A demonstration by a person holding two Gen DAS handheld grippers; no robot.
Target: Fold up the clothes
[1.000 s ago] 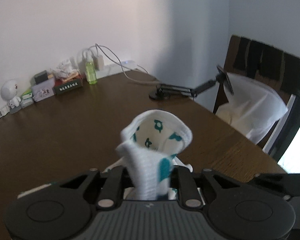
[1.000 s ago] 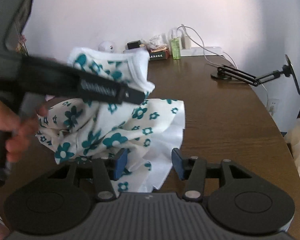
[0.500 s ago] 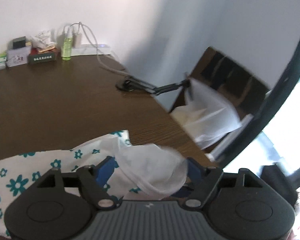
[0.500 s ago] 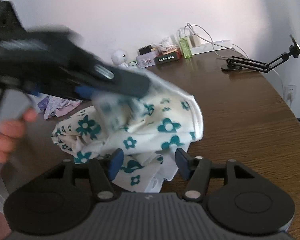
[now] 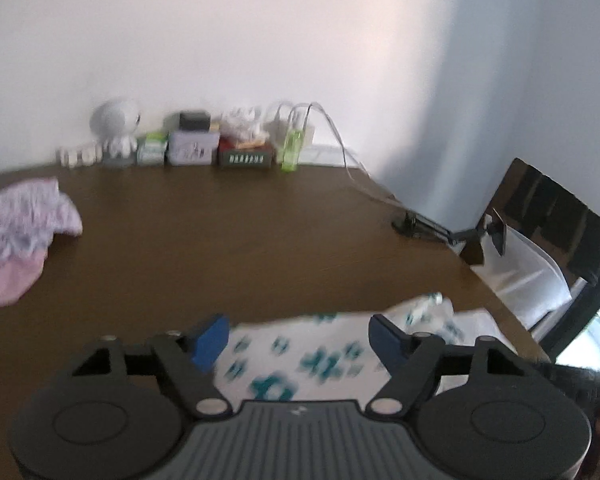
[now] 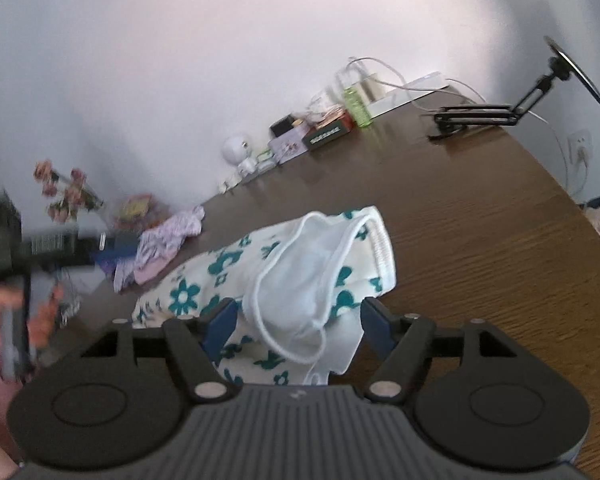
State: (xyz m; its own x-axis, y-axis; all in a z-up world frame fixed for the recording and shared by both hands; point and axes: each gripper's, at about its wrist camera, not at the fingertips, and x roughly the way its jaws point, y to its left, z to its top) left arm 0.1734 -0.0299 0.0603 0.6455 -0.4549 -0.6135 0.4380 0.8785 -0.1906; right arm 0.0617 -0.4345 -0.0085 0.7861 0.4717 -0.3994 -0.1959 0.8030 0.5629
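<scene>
A white garment with teal flowers (image 6: 300, 264) lies crumpled on the brown table (image 6: 480, 216), its white lining turned outward. My right gripper (image 6: 298, 328) is over its near edge. Its jaws are opening with the cloth between them, and the pads do not press on it. My left gripper (image 5: 300, 336) is open and empty, hovering above the garment's blurred edge (image 5: 312, 356). In the right wrist view the left gripper (image 6: 60, 248) is a dark blur at the far left, held by a hand (image 6: 40, 312).
A pile of pink and lilac clothes (image 5: 20, 232) lies at the table's left. Along the wall stand a white figurine (image 5: 116, 128), small boxes (image 5: 192, 148) and a green bottle (image 5: 292, 152). A black holder arm (image 6: 476, 116) and a chair (image 5: 548, 216) with a white bag are at the right.
The left gripper opened, let go of the garment's white band and pulled away to the left. The garment dropped onto the table. The right gripper's jaws spread wider and its view rolled.
</scene>
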